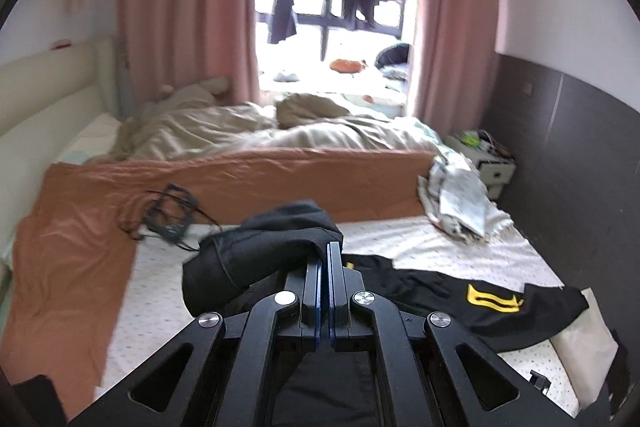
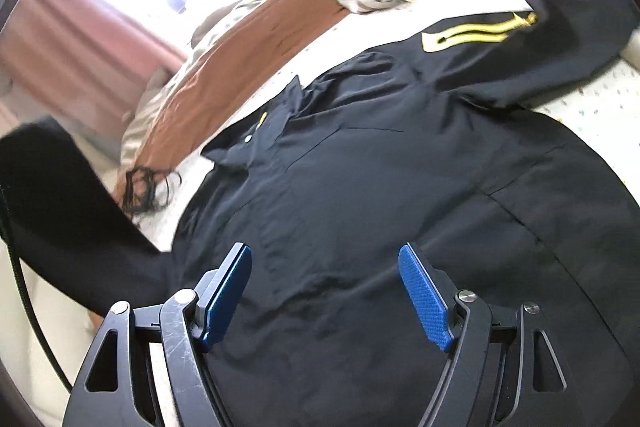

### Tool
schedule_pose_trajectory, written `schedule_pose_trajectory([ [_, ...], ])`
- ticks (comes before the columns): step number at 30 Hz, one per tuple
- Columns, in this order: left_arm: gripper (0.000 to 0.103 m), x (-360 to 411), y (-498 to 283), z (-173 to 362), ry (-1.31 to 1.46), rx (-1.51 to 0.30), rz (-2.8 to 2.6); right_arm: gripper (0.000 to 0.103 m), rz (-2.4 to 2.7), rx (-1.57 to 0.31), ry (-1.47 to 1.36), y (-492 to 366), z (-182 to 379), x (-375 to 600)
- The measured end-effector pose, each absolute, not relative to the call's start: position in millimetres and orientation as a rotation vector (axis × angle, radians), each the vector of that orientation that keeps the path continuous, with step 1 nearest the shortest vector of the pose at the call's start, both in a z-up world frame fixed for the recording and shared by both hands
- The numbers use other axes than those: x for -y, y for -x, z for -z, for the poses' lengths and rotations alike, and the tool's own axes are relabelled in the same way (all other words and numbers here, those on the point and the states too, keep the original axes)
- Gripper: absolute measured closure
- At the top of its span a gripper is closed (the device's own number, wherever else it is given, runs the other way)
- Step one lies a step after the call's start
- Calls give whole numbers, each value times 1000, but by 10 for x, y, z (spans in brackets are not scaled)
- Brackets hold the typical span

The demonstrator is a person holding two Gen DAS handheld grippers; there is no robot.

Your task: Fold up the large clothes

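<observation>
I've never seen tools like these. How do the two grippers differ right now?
The left gripper is shut, pinching a fold of the dark shirt and lifting it; the right gripper is open and holds nothing, poised above the shirt's body. The left's pads meet; the right's pads stand wide apart. Both have black frames and blue pads.

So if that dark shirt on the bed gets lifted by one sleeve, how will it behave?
Probably floppy: the sleeve pinched in the left tool droops over it in soft folds. The dark shirt looks thin and wrinkled, so likely light. It would probably trail and bunch rather than hold shape.
</observation>
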State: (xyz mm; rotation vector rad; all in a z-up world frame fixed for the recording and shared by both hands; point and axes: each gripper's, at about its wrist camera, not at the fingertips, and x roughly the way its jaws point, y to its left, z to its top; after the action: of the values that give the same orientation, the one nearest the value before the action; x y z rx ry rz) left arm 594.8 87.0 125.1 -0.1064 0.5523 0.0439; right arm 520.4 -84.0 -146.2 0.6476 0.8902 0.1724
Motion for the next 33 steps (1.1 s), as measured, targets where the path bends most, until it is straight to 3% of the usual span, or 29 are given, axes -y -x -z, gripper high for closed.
schedule_pose_trajectory([
  [10,102,-205,-6506,-592,112,-678,27,26,-120,-914,-717,-5288,1625,1088],
  [11,97,-167,-6538,-513,109,-700,30,26,-118,-917,-722,-5294,1643,1110],
  [13,80,-120,-6618,-230,145,-789,88,26,-107,-922,-736,-5308,1671,1165],
  [15,33,-136,-6603,-1,206,-839,128,26,-88,-920,-742,-5303,1679,1227],
  [17,19,-212,-6477,191,268,-825,147,26,-68,-915,-747,-5306,1676,1280],
  [33,20,-1383,-5277,977,501,-710,-28,26,-125,-898,-534,-5318,1444,615],
])
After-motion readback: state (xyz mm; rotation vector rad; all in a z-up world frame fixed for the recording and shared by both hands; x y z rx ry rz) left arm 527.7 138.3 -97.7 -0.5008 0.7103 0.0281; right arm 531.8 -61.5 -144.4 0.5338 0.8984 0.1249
